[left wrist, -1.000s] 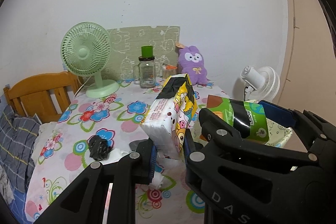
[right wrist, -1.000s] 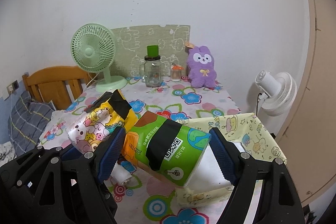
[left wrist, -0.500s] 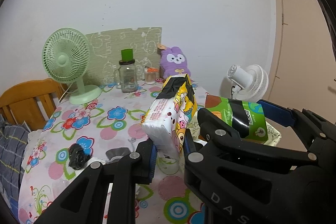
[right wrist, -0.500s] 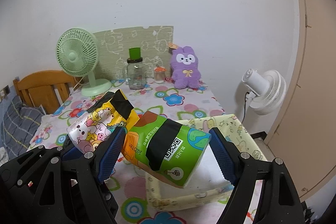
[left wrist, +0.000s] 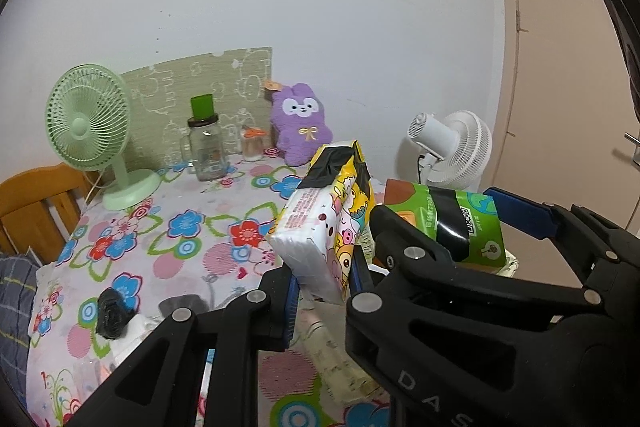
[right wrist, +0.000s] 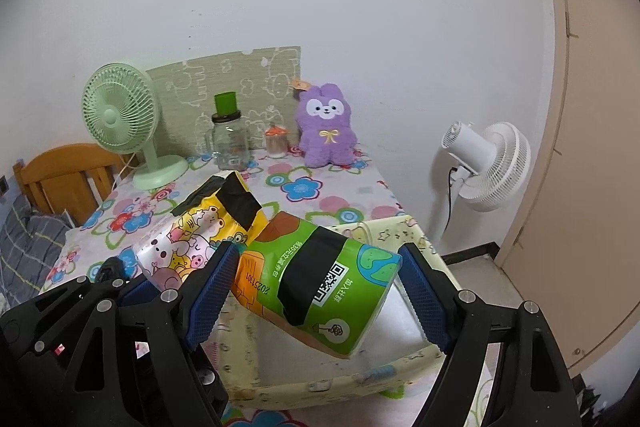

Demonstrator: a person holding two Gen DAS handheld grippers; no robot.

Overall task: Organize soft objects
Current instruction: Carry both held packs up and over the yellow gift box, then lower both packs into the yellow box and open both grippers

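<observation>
Gripping a yellow cartoon-printed tissue pack (left wrist: 320,227) by its lower end, the left claw (left wrist: 322,291) holds it upright above the flowered bench (left wrist: 192,227), both pads pressed against the wrapper. Beside it, the right claw (right wrist: 312,291) spans wide around a green tissue pack (right wrist: 320,283), both pads touching its ends, tilted over a pale yellow fabric bin (right wrist: 320,383). A purple plush bunny (right wrist: 326,127) sits by the far wall.
</observation>
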